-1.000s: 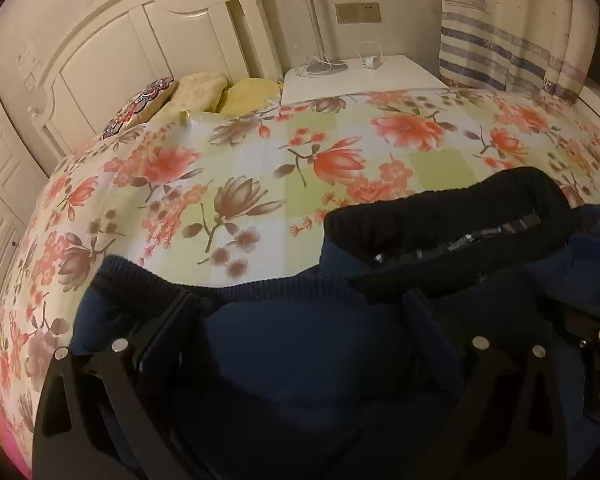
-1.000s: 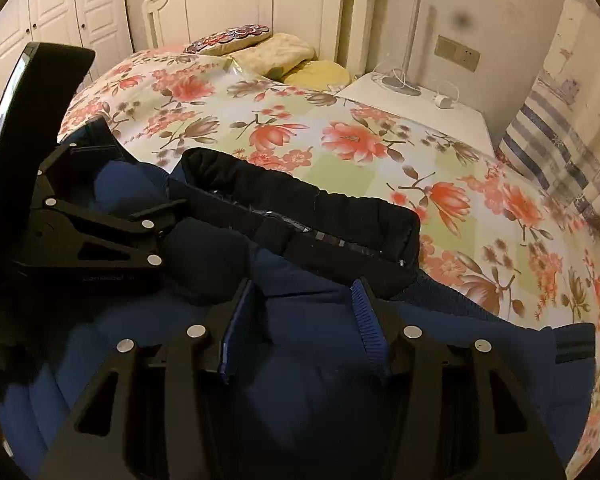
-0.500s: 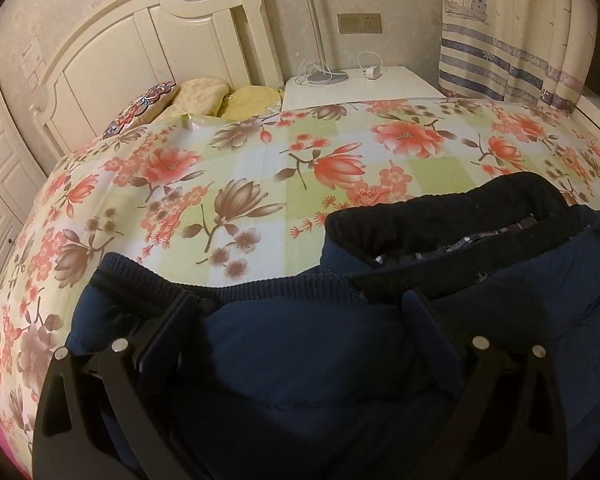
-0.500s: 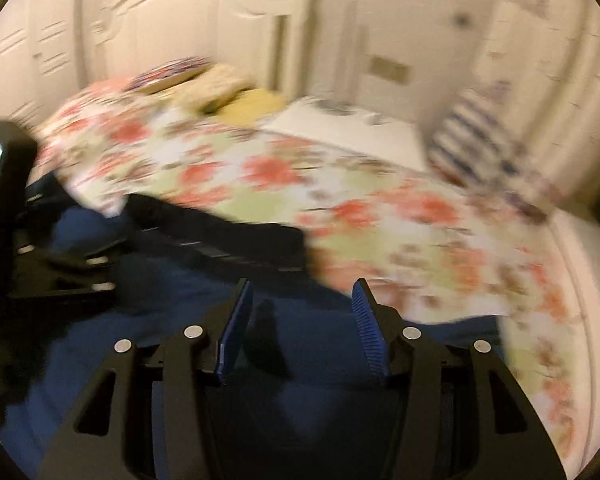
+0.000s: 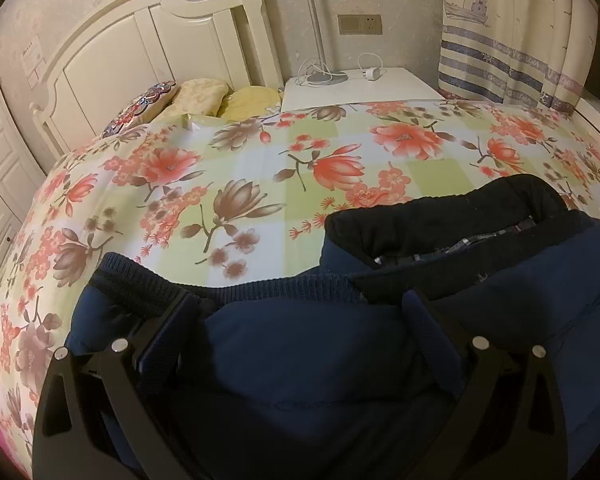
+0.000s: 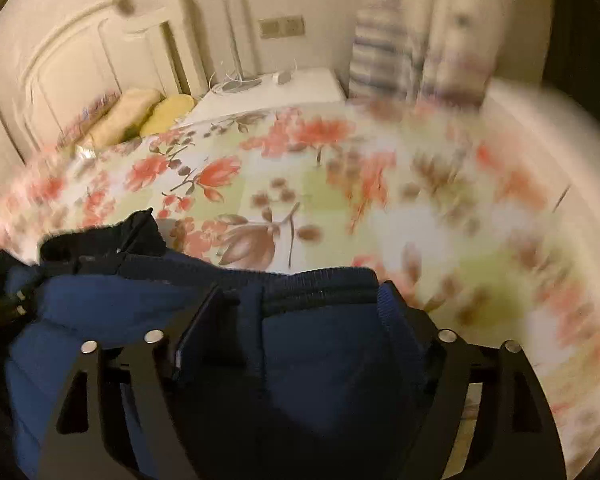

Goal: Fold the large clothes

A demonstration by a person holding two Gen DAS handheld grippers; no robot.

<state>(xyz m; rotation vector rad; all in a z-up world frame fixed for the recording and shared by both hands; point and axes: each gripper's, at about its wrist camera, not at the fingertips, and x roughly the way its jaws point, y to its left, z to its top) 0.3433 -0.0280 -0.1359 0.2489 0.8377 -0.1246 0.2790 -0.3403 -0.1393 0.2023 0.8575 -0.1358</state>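
A navy jacket [image 5: 320,360] with a black collar [image 5: 440,216] and ribbed hem lies on the flowered bedspread [image 5: 260,168]. My left gripper [image 5: 300,320] is open, its fingers spread wide over the jacket body near the ribbed edge. In the right wrist view the jacket [image 6: 320,360] fills the bottom, its ribbed band [image 6: 320,284] between the fingers. My right gripper [image 6: 300,308] is open above that cloth. The right wrist view is blurred by motion.
A white headboard [image 5: 140,52] and pillows [image 5: 204,96] are at the far end of the bed. A white bedside table [image 5: 356,84] with a lamp base and charger stands beyond it. A striped curtain [image 5: 508,48] hangs at the right.
My right gripper has swung to the right across the jacket, from beside the collar to the ribbed band, and its jaws have spread wider. The left gripper has barely moved.
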